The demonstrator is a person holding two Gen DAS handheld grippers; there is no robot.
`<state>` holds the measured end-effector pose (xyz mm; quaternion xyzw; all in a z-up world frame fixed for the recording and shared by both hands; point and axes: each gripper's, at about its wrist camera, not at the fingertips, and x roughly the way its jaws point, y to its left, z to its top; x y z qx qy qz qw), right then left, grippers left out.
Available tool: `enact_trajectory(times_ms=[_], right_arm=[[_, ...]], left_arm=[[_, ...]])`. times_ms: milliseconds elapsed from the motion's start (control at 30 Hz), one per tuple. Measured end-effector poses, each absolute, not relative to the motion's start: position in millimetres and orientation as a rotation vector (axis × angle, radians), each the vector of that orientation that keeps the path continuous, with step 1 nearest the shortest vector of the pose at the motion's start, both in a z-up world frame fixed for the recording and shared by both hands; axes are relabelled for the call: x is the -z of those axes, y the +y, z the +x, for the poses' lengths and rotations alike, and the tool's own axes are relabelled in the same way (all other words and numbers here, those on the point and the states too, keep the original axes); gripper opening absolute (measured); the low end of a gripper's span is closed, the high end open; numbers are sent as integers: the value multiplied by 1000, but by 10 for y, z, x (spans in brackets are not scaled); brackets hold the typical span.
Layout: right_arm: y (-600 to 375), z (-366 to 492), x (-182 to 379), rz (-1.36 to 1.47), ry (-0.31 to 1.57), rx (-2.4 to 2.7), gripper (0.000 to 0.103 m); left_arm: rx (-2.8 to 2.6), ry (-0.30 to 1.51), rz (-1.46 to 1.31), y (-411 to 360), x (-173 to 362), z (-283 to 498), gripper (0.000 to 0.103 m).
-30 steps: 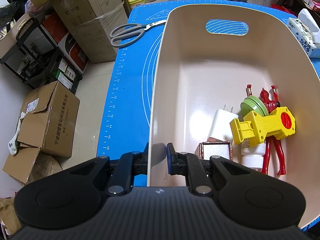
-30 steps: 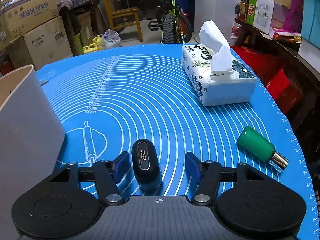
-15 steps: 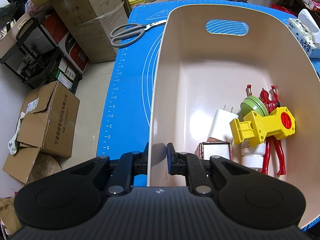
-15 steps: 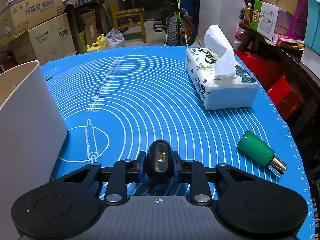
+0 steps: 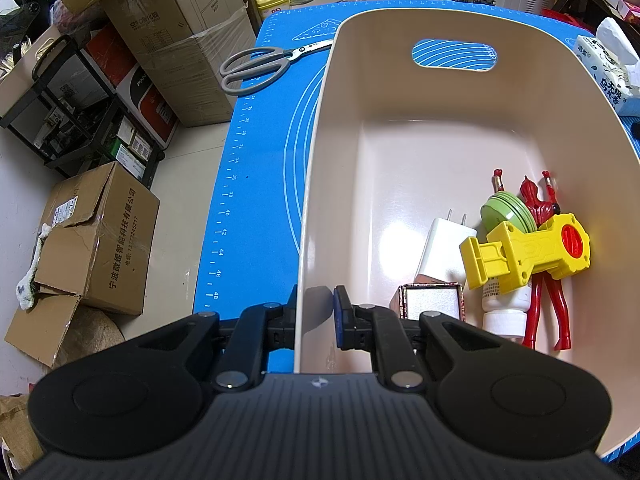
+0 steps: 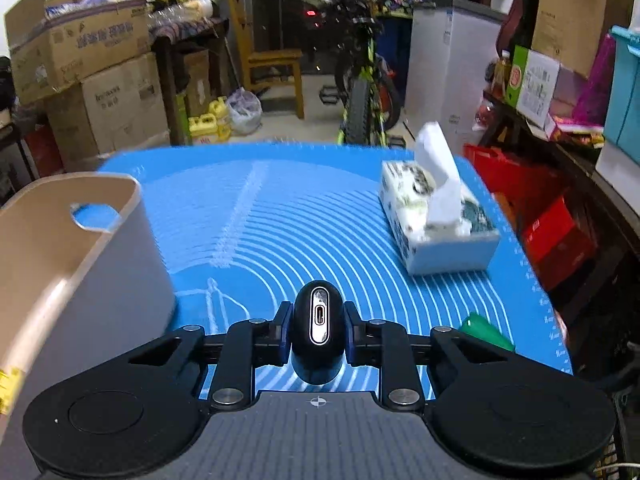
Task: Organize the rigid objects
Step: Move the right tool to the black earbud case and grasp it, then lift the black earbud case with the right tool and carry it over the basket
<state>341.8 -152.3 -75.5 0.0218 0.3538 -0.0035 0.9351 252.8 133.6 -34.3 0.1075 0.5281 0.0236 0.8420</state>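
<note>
My left gripper is shut on the near wall of the beige bin, one finger outside and one inside. In the bin lie a white charger, a yellow toy, a green disc, a red figure, a white bottle and a small framed box. My right gripper is shut on a black oval case with a charging port, held above the blue mat. The bin stands to its left.
Grey scissors lie on the mat left of the bin. A tissue box sits at the far right of the mat, and a green bottle lies near the right gripper. Cardboard boxes, a chair and a bicycle crowd the floor around the table.
The right gripper closed on the black case and lifted it off the mat, tilting the view upward. The left gripper kept its hold on the bin wall.
</note>
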Motion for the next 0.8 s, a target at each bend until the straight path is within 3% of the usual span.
enact_trajectory(times_ms=[433,800], right_arm=[[-1013,3160,154,32,587,-163,34],[-460,3062,105,-11,606,-297,34]], left_arm=[[-49,1115,228,1330,344,2530,17],[-49,1115,230,1341,345,2522,17]])
